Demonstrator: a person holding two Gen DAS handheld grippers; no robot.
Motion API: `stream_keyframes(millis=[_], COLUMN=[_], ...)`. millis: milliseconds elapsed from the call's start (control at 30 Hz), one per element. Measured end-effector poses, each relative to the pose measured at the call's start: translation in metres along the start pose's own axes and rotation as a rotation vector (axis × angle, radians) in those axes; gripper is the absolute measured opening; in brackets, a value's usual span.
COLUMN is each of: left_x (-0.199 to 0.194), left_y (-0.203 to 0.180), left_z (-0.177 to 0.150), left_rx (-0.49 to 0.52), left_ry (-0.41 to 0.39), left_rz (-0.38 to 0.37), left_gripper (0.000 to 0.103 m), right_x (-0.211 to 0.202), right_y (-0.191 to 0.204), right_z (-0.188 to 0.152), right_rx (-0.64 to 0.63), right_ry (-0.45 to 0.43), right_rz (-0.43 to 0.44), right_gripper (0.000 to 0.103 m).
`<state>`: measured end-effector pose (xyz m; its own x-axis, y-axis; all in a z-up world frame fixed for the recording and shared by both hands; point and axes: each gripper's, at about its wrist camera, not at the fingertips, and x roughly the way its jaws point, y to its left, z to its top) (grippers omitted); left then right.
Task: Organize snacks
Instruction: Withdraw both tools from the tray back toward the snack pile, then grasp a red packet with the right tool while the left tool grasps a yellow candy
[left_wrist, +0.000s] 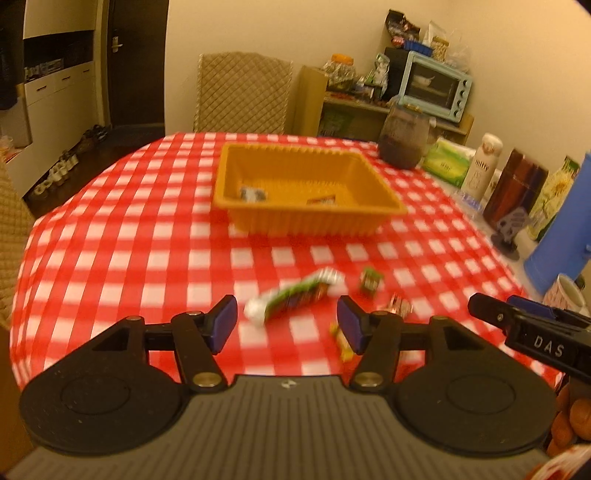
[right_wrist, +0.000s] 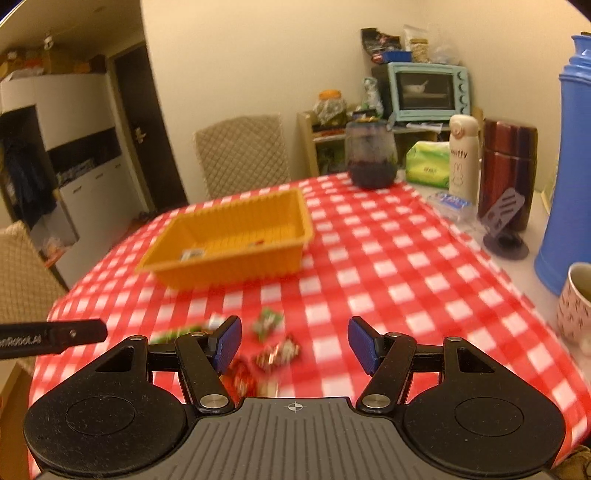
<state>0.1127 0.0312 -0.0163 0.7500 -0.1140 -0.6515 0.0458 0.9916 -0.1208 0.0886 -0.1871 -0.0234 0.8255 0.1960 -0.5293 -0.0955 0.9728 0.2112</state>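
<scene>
An orange basket sits on the red checked tablecloth and holds two small wrapped snacks; it also shows in the right wrist view. A long green and white snack bar lies in front of my open, empty left gripper. A small green packet and two other small candies lie near its right finger. My right gripper is open and empty, above several small wrapped candies and a green one. The views are blurred.
A dark jar, tissue pack, white bottle, brown canister, blue thermos and mug line the table's right side. Chairs stand at the far and left edges. A toaster oven sits on a shelf behind.
</scene>
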Motion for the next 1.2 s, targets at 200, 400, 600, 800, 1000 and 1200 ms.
stream_keyframes(millis=[200,400,600,800,1000,1200], left_x=[-0.007,-0.003,0.007,0.017,0.024,0.027], left_y=[0.005,0.014,0.023,0.028,0.033,0.032], left_z=[-0.030,-0.040,-0.044,-0.050,-0.054,-0.057], left_rx=[-0.014,-0.019,-0.061,-0.062,-0.058,-0.047], left_ry=[0.043,0.066,0.089,0.105,0.108,0.101], left_rz=[0.026,0.044,0.036,0.047,0.073,0.072], left_gripper=[0.060,0.065,0.065,0.066,0.066,0.069], right_x=[-0.003,0.008,0.028,0.046,0.061,0.076], right_y=[0.009,0.021,0.026,0.030,0.040,0.049], right_z=[-0.028,-0.034,-0.045,-0.052,-0.054,-0.060], right_rx=[-0.056,-0.145,-0.211,-0.262,-0.329,-0.387], right_ry=[0.042,0.041,0.082,0.115,0.133,0.175], right_rz=[0.070,0.122,0.168,0.197,0.208,0.192], right_gripper=[0.064,0.064,0.058,0.049,0.044,0.039])
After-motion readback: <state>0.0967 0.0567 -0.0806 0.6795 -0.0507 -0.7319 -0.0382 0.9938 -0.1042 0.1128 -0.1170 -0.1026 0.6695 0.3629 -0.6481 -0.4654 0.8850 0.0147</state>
